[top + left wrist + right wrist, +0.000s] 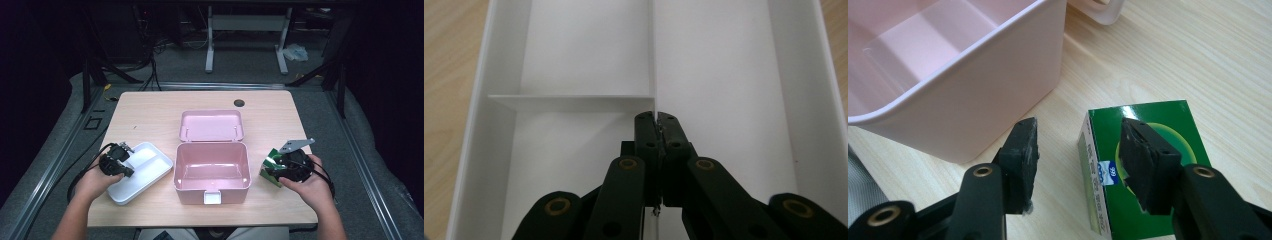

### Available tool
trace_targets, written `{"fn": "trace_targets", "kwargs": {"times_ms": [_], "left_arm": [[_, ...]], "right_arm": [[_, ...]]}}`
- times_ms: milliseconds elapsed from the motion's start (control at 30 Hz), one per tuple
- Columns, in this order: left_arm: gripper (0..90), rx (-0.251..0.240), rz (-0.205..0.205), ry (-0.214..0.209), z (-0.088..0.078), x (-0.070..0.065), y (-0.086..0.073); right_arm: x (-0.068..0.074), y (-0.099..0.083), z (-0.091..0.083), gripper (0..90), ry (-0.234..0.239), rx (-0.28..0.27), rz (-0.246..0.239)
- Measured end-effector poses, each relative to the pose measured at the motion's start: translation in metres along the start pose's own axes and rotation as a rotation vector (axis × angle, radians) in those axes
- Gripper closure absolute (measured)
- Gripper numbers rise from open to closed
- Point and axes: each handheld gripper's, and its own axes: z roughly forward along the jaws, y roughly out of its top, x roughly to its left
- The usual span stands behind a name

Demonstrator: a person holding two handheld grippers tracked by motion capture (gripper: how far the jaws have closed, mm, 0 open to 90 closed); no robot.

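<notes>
- At nine o'clock of the pink box [212, 167], the white tray [145, 167] lay with the left gripper [657, 122] pinching its thin divider [653, 60], jaws pressed together; lifted there, the tray could tilt or slip free.
- At three o'clock, the right gripper [1078, 145], jaws half spread, only straddled one edge of the green carton [1143, 170]; closing there could tip it.

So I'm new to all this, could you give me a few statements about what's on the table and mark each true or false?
1. The pink box stands open, its lid tipped back. True.
2. The left gripper is wide open above the white tray. False: its jaws are shut on the tray's thin divider.
3. The pink box holds several items. False: its inside is bare.
4. The right gripper is by a green carton that lies on the table. True.
5. The white tray sits right of the pink box. False: it sits left of it.
</notes>
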Motion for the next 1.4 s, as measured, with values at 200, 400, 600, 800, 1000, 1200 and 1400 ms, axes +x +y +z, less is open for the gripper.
{"fn": "trace_targets", "kwargs": {"times_ms": [200, 400, 600, 800, 1000, 1200, 1400], "left_arm": [[89.2, -0.040, -0.035, -0.005, 0.009, 0.002, -0.012], [89.1, -0.010, -0.011, 0.022, 0.021, -0.003, -0.016], [87.5, -0.070, -0.029, -0.008, 0.023, 0.002, -0.024], [75.9, -0.085, -0.021, 0.000, 0.023, 0.001, -0.025], [61.6, -0.095, -0.027, 0.002, 0.022, 0.001, -0.025], [44.5, -0.264, -0.024, -0.016, 0.005, 0.003, -0.029], [43.5, -0.354, -0.063, -0.032, -0.014, 0.002, -0.028]], "right_arm": [[0.000, 0.000, 0.001, 49.9, -0.001, 0.004, 0.001], [-0.002, -0.001, 0.001, 49.8, -0.006, 0.000, 0.005], [-0.001, -0.001, 0.002, 49.8, -0.005, 0.003, 0.005], [-0.002, -0.001, 0.004, 49.4, -0.005, 0.009, 0.007], [-0.005, -0.004, 0.007, 48.4, -0.006, 0.021, 0.020], [-0.009, -0.006, 0.011, 39.3, -0.013, 0.040, 0.031], [-0.005, 0.000, 0.019, 24.7, -0.003, 0.079, -0.019]]}}
